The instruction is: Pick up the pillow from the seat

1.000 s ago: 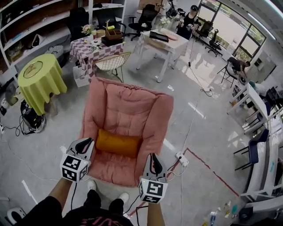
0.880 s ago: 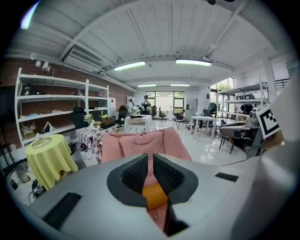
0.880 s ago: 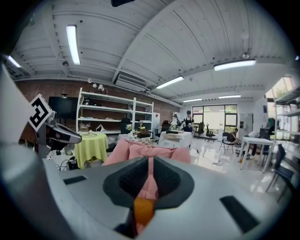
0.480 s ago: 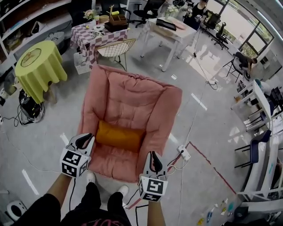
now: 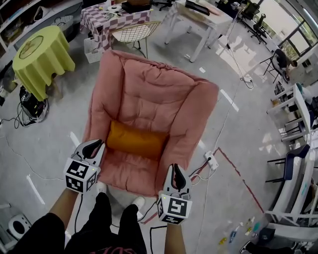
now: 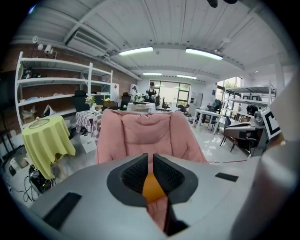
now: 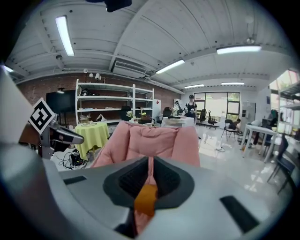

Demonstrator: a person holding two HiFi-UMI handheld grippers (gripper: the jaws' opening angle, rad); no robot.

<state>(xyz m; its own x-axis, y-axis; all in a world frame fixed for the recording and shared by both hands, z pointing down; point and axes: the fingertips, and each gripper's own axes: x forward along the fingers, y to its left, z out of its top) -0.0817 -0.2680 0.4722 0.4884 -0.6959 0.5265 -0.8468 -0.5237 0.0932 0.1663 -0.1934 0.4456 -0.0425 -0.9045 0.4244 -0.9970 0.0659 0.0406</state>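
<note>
An orange pillow (image 5: pixel 136 142) lies across the seat of a pink padded armchair (image 5: pixel 154 94), against the foot of the backrest. My left gripper (image 5: pixel 93 147) hovers at the seat's front left corner, shut and empty, a short way left of the pillow. My right gripper (image 5: pixel 175 172) hangs at the front right corner, also shut on nothing. In the left gripper view the shut gripper (image 6: pixel 150 157) points at the armchair (image 6: pixel 145 129), with the pillow (image 6: pixel 153 187) showing below the tips. In the right gripper view the gripper (image 7: pixel 150 161) frames the pillow (image 7: pixel 146 199) the same way.
A round table under a yellow cloth (image 5: pixel 37 54) stands far left with cables beside it. Behind the chair are a wire chair (image 5: pixel 134 32), a checkered table (image 5: pixel 112 15) and a white table (image 5: pixel 198 20). A power strip (image 5: pixel 211 159) and red floor tape (image 5: pixel 243 183) lie at the right.
The armchair has grown larger and slid up in the head view as I closed in on it. Both grippers stay shut by the seat's front corners.
</note>
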